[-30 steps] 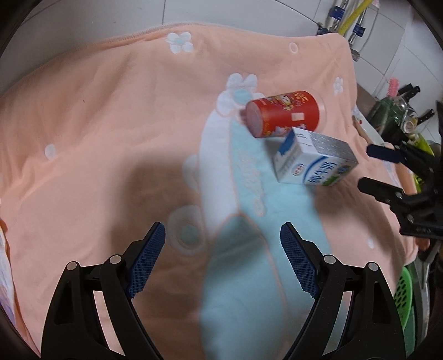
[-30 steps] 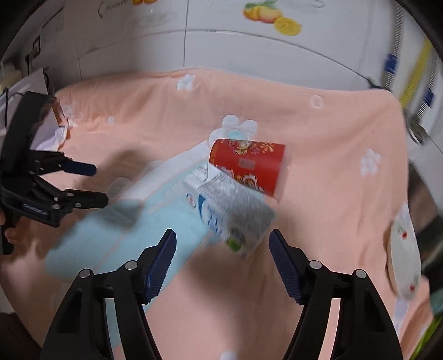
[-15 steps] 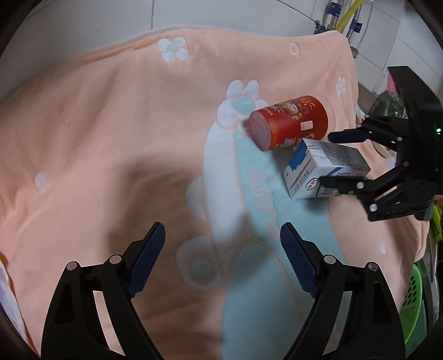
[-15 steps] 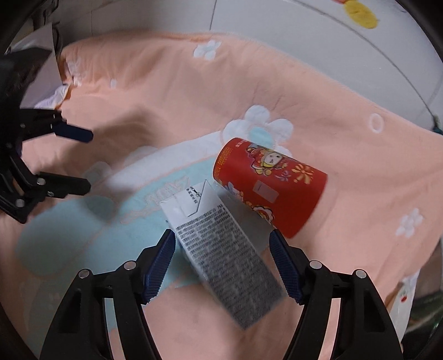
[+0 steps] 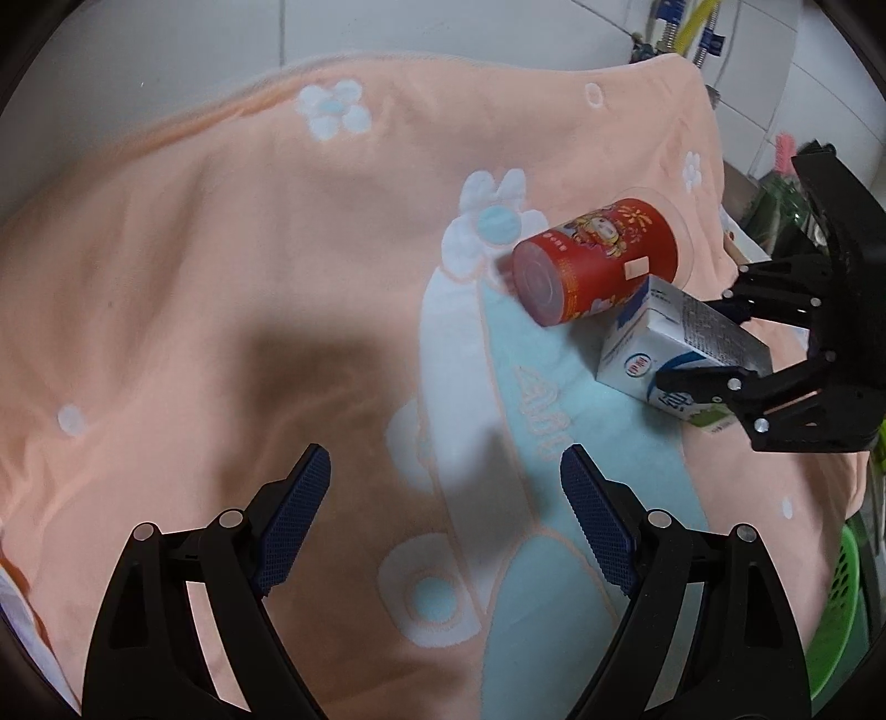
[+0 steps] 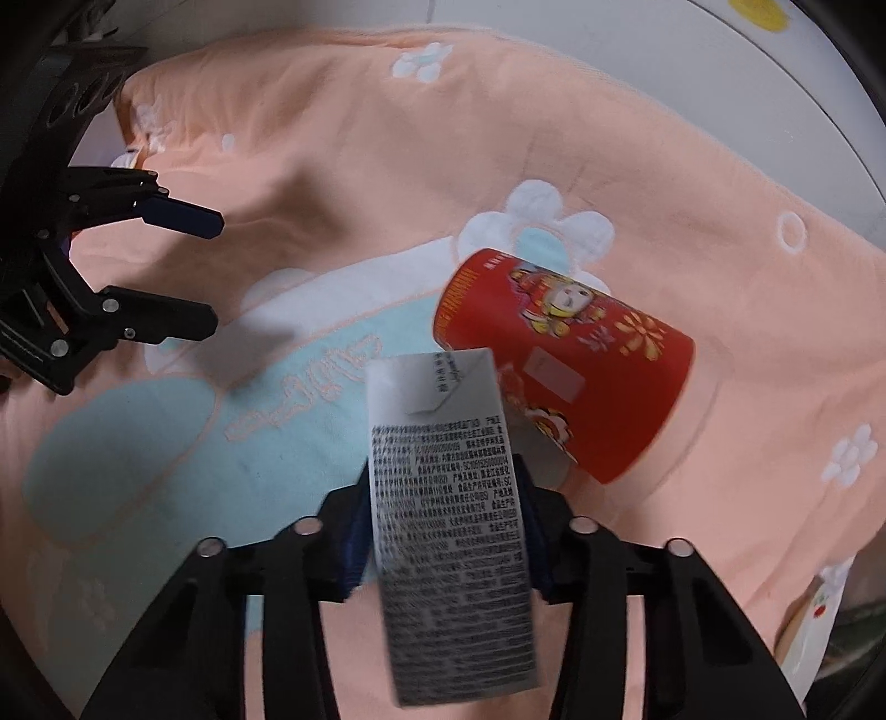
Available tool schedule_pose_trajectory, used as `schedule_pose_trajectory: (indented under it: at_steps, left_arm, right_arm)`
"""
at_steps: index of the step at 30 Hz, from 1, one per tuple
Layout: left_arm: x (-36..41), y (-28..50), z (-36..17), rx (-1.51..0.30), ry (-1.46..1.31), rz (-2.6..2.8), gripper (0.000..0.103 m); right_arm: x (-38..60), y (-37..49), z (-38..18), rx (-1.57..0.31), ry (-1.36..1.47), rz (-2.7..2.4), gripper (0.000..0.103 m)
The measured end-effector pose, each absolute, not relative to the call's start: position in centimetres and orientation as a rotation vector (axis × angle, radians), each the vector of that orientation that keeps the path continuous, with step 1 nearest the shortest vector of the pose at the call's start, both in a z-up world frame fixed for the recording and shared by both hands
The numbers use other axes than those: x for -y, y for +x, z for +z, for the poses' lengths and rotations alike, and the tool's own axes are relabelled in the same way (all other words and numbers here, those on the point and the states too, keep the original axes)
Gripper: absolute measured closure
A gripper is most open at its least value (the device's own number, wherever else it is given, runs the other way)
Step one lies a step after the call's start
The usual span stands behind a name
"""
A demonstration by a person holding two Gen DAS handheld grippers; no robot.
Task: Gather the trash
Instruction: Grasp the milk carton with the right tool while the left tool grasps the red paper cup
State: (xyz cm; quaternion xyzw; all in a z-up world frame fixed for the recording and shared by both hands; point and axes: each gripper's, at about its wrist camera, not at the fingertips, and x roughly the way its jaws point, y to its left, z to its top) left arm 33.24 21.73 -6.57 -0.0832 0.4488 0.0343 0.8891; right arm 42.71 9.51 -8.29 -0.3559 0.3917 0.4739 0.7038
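Note:
A white and blue milk carton (image 5: 642, 354) lies on an orange flowered towel (image 5: 221, 249), touching a red cylindrical can (image 5: 598, 266) that lies on its side. My right gripper (image 6: 446, 498) straddles the carton (image 6: 443, 443); its jaws are closing and the blue pads press on both long sides. The red can (image 6: 570, 365) rests just beyond and to the right of the carton. The left wrist view shows the right gripper (image 5: 692, 343) clamped across the carton's far end. My left gripper (image 5: 446, 520) hovers open over the towel's pale blue patch with nothing between its fingers; it also shows as the left gripper (image 6: 213, 274) at the left of the right wrist view.
A green plastic basket (image 5: 836, 609) sits below the towel's right edge. Dark bottles (image 5: 775, 205) and pipes (image 5: 692, 33) stand at the back right against a white tiled wall. A white printed packet (image 6: 814, 626) lies at the towel's lower right.
My right gripper came down over the milk carton and its jaws drew in from wide apart until they pressed on its sides. The left gripper drifted a little sideways, still open.

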Motion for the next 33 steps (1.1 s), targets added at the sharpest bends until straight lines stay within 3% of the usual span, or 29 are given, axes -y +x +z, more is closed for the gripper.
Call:
schedule_pose_trajectory:
  at_steps: [18,24,33]
  left_arm:
    - [-17.4,40.3,-4.7,-0.867,0.017,-0.082,0.019]
    - [-14.9,43.4,-4.8,-0.869,0.171,-0.147,0.008]
    - [-11.0,47.5,-6.5,-0.871,0.454,-0.163,0.005]
  right_arm:
    - [0.3,38.8,-4.2,-0.901,-0.581,0.843,0.064]
    - [3.7,37.3,-3.1,-0.903,-0.548,0.807,0.064]
    - [6.8,36.6,-4.1,-0.937,-0.505,0.754,0.064]
